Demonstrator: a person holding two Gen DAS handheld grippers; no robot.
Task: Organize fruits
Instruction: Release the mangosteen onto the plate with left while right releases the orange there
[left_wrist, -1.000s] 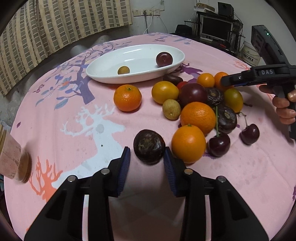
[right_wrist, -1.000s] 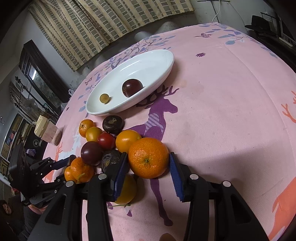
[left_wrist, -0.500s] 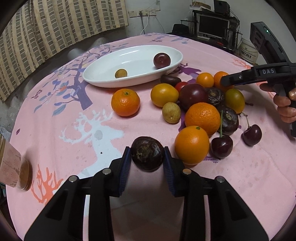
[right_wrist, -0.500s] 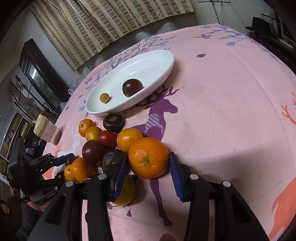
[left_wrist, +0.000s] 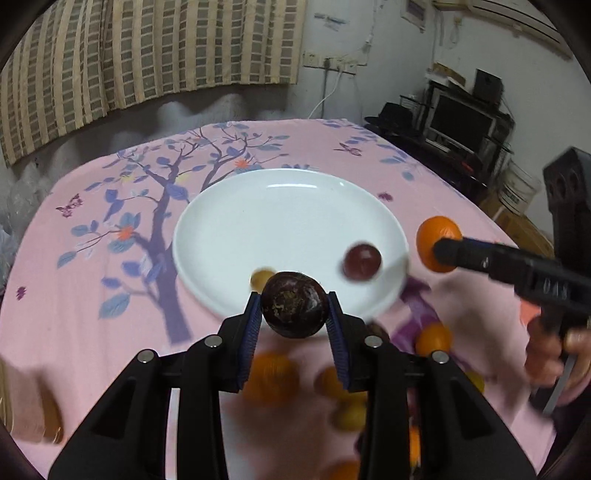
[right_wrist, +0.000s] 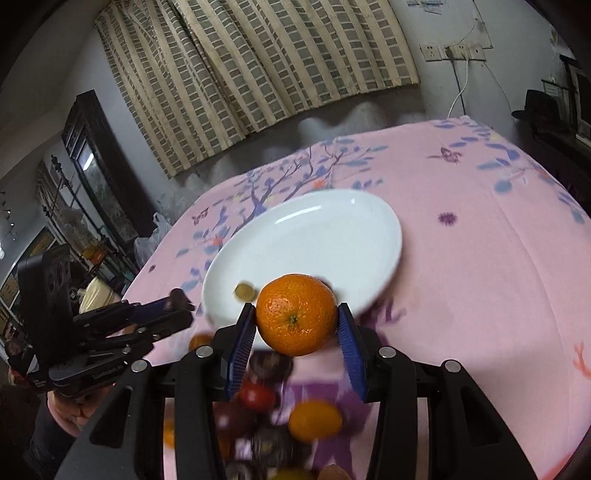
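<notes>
My left gripper (left_wrist: 293, 321) is shut on a dark brown wrinkled fruit (left_wrist: 293, 309) and holds it in the air over the near rim of the white oval dish (left_wrist: 280, 214). In the dish lie a dark red plum (left_wrist: 362, 261) and a small yellow fruit (left_wrist: 260, 278). My right gripper (right_wrist: 297, 328) is shut on an orange mandarin (right_wrist: 296, 314), raised at the near rim of the dish (right_wrist: 314, 236). The right gripper with its mandarin (left_wrist: 437, 242) also shows at the right of the left wrist view. The left gripper (right_wrist: 173, 306) shows at the left of the right wrist view.
Several blurred oranges, yellow and dark fruits lie on the pink tablecloth (left_wrist: 110, 295) below both grippers (right_wrist: 314, 421). A wooden block (left_wrist: 29, 402) sits at the table's left edge. Curtains, a cabinet and a TV stand surround the table.
Both grippers closed on their fruits, lifted them off the cloth and moved forward to the near rim of the dish. The fruit pile now lies below the fingers.
</notes>
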